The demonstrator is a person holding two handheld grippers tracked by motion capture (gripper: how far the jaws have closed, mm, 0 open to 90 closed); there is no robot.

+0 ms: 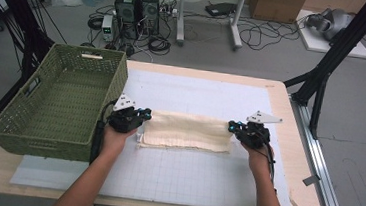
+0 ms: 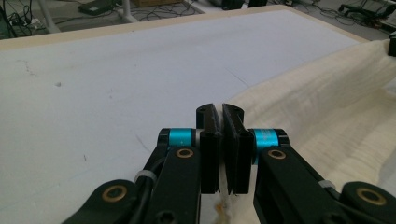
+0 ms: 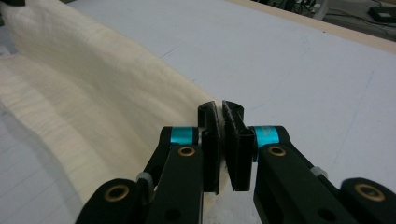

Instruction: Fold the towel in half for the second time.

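Observation:
A cream cloth (image 1: 186,130) lies folded in a wide band across the middle of the white mat (image 1: 189,179). My left gripper (image 1: 146,114) is at the cloth's left end, its jaws shut on the cloth edge (image 2: 299,107). At the right end my right gripper (image 1: 231,126) is likewise shut on the cloth (image 3: 93,107). In the left gripper view the left gripper (image 2: 220,114) pinches a thin fold of fabric between its jaws. In the right gripper view the right gripper (image 3: 220,112) does the same, and the cloth runs away to the upper left.
A green woven basket (image 1: 115,79) stands at the table's left, right beside my left hand. Bare mat lies in front of and behind the cloth. Black stand legs (image 1: 324,70), computers and cables are on the floor beyond the table's far edge.

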